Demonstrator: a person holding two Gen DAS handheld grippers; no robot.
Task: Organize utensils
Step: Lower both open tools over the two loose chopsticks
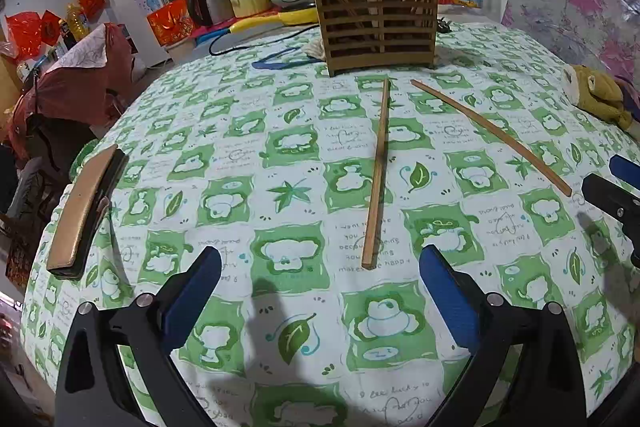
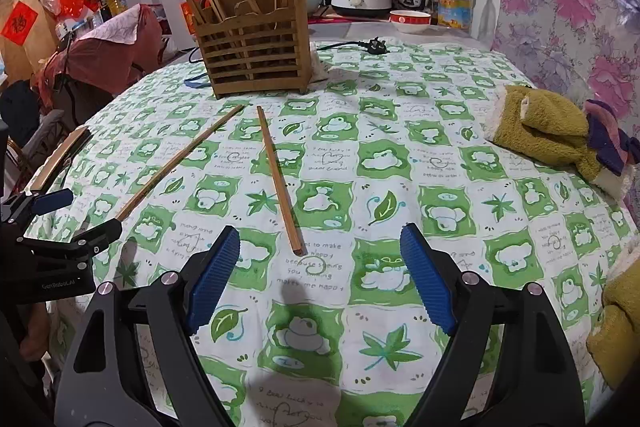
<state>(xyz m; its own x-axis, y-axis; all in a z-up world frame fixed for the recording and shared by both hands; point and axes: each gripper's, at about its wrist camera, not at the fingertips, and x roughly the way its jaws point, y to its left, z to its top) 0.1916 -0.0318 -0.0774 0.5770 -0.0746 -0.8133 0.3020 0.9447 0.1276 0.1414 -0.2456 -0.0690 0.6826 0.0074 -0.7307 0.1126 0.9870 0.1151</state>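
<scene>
Two loose wooden chopsticks lie on the green-and-white tablecloth. In the left wrist view one chopstick [image 1: 378,175] runs straight ahead and the other chopstick [image 1: 490,135] slants to the right. In the right wrist view they are a middle chopstick [image 2: 280,181] and a left chopstick [image 2: 180,163]. A wooden slatted holder [image 1: 376,27] with several chopsticks stands at the far end; it also shows in the right wrist view [image 2: 256,59]. My left gripper [image 1: 320,259] is open and empty, just short of the near chopstick's end. My right gripper [image 2: 320,239] is open and empty, near its chopstick's end.
A brown strip-like object [image 1: 82,215] lies at the table's left edge. A yellow-green plush cloth [image 2: 544,127] lies at the right. A plug and cord [image 2: 372,46], a blue strap [image 1: 276,61], a bowl [image 2: 410,21], a bottle and cookers sit behind the holder.
</scene>
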